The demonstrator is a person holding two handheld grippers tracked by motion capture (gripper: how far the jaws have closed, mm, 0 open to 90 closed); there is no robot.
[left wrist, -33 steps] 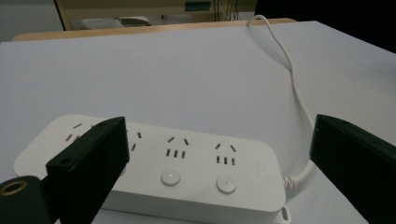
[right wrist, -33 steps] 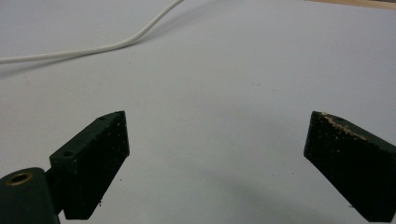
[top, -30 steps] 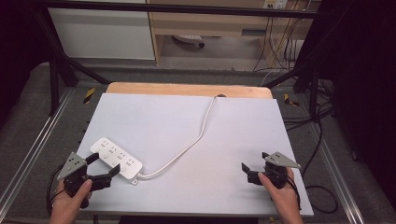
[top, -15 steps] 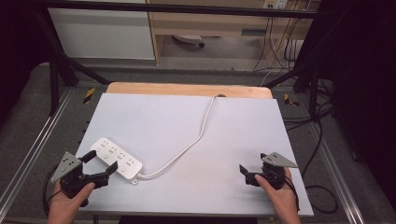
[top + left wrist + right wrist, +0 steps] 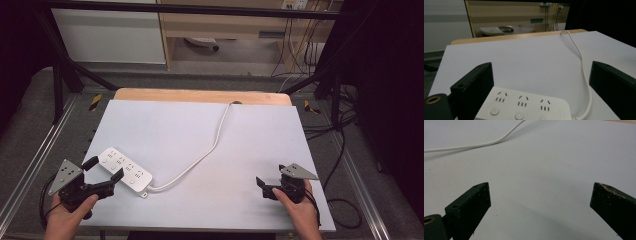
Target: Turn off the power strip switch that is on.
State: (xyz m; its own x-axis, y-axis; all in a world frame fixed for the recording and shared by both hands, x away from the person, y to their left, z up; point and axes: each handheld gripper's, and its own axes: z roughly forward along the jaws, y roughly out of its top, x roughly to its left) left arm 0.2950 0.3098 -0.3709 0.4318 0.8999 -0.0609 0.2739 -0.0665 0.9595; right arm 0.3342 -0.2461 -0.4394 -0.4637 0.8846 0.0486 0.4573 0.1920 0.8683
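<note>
since the earlier frame the left tongs (image 5: 103, 169) had drawn back a little toward the near-left corner, jaws kept wide apart; the right tongs (image 5: 265, 187) had barely shifted.

item: white power strip (image 5: 125, 171), lying flat on the desk (image 5: 200, 130) at its near-left part. long axis ran on a slant, from far-left to near-right. three socket groups and round buttons faced up, as seen in the left gripper view (image 5: 524, 107).

lead: white cord (image 5: 200, 157) left the strip's near-right end, curved across the middle of the desk and passed over the far edge by the wooden board (image 5: 200, 96).

relation: the strip lay just ahead of the left tongs, its near-left end between the two spread jaws, not yet pinched. a closing grip would likely have fallen across the short width, square to the long axis.

right tongs: jaws apart, holding nothing, over bare desk (image 5: 549, 170), well apart from the strip; cord (image 5: 474, 143) beyond. the left hand (image 5: 67, 217) was by far the nearer.
</note>
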